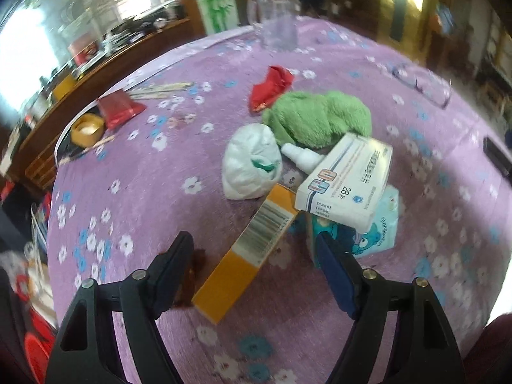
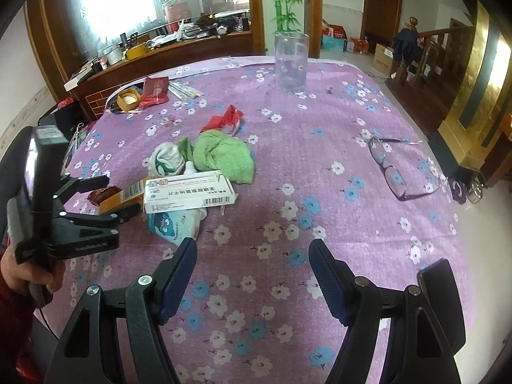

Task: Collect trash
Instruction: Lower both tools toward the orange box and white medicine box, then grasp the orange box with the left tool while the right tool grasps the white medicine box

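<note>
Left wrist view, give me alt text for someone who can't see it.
The open left gripper straddles the near end of a long orange box on a purple flowered tablecloth. Just beyond lie a white medicine box, a crumpled white bag, a green cloth and a red wrapper. A clear glass mug stands at the far edge.

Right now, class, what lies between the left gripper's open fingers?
The long orange cardboard box with a barcode lies between the left gripper fingers, untouched, in the left wrist view; the right wrist view agrees.
</note>
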The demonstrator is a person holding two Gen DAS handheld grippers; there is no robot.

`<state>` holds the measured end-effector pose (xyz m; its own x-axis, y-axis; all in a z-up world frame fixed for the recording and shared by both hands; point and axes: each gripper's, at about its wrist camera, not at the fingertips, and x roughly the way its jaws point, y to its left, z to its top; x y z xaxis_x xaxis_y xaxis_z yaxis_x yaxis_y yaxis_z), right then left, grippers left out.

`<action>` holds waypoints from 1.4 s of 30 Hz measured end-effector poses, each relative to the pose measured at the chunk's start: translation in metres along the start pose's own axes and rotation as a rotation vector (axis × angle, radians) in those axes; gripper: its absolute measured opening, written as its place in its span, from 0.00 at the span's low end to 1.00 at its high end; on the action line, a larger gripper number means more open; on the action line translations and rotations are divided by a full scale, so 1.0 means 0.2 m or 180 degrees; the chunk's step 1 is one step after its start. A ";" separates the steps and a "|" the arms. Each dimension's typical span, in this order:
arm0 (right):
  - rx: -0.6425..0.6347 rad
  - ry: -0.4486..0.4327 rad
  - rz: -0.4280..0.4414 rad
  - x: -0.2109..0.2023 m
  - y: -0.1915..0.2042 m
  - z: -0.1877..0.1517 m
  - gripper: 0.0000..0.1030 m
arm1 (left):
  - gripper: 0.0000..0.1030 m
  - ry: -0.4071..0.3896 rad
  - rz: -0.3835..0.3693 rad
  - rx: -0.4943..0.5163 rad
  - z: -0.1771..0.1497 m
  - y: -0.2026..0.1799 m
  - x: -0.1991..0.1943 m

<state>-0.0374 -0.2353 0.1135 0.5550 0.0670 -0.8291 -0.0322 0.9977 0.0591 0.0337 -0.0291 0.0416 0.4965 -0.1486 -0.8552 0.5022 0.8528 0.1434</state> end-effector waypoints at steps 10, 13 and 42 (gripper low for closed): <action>0.0136 0.0104 0.0129 0.03 -0.04 -0.02 0.74 | 0.29 0.0145 -0.0028 -0.0156 -0.04 0.01 0.08; 0.0237 0.0162 0.0347 0.06 -0.04 -0.01 0.74 | 0.27 0.0073 -0.0048 -0.0362 -0.09 0.01 0.03; 0.1583 0.0673 0.1648 0.73 0.05 0.26 0.18 | 0.21 -0.0323 0.0267 -0.1202 -0.54 0.20 -0.48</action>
<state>0.0874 -0.2161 0.0214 0.3977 0.5771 -0.7133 0.1616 0.7212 0.6736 -0.0704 0.0728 0.0750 0.6017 -0.1033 -0.7920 0.1707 0.9853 0.0011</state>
